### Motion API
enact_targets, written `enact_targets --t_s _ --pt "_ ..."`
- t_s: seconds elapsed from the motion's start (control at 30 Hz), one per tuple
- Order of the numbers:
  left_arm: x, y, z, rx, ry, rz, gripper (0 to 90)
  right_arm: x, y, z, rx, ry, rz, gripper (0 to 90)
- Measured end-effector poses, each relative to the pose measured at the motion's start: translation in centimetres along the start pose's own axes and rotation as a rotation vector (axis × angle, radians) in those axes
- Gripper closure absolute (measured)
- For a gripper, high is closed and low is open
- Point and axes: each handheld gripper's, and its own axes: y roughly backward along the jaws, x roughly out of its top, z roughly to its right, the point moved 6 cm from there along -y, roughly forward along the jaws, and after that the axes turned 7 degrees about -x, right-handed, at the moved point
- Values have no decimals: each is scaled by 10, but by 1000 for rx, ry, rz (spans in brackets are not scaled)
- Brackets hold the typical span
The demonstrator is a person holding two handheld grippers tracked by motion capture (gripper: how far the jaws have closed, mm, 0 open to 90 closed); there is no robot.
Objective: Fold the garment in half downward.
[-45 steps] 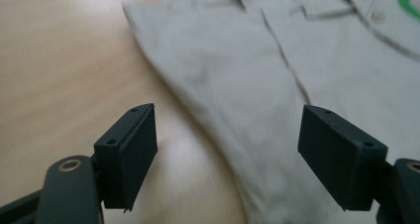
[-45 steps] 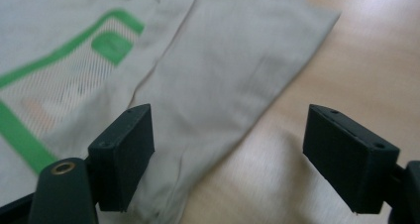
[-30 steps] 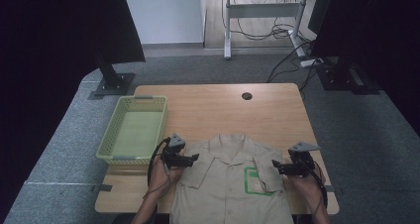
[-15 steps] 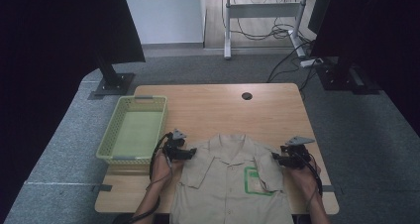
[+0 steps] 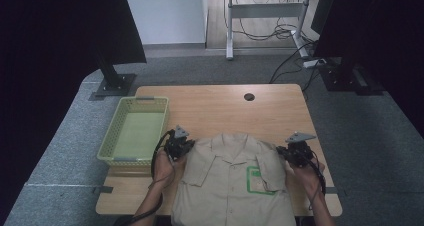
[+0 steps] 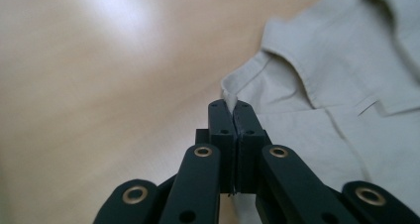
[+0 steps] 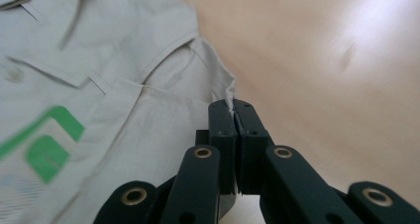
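— Khaki cloth: the short-sleeved shirt [image 5: 232, 183] lies flat, front up, on the near half of the wooden table [image 5: 220, 103], collar toward twelve o'clock, hem over the edge at six. A green badge [image 5: 259, 180] sits on its chest pocket.

— And the grippers against it?

— One at each shoulder. The left gripper [image 5: 179, 147] is at the shirt's ten o'clock, the right gripper [image 5: 296, 153] at its two o'clock. Both have just been closing, with cloth between the jaws.

— Gripping now?

— Yes. In the left gripper view, the jaws meet with a fold of the sleeve edge [image 6: 231, 99] pinched at their tips. The right gripper view shows the same on the other sleeve edge [image 7: 231, 96].

— Anything else nearby?

— A pale green basket [image 5: 134, 131] at nine o'clock from the shirt, just beside the left gripper, apart from the cloth.
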Motion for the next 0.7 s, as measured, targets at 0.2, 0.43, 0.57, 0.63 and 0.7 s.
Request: enact_targets --t_s 0.2,0.43,0.57,0.63,0.7 --pt "64 40 -6 96 -104 131 889 55 29 11 -93 38 86 878" --pt "105 116 13 119 -170 331 888 116 101 6 -174 72 306 877" --pt "66 131 37 86 -189 353 887 93 125 -22 -156 113 360 876" --pt "39 129 47 46 -163 347 888 67 126 -35 -119 93 357 876" --pt "14 123 57 19 -149 321 888 41 122 -44 -78 60 333 876"
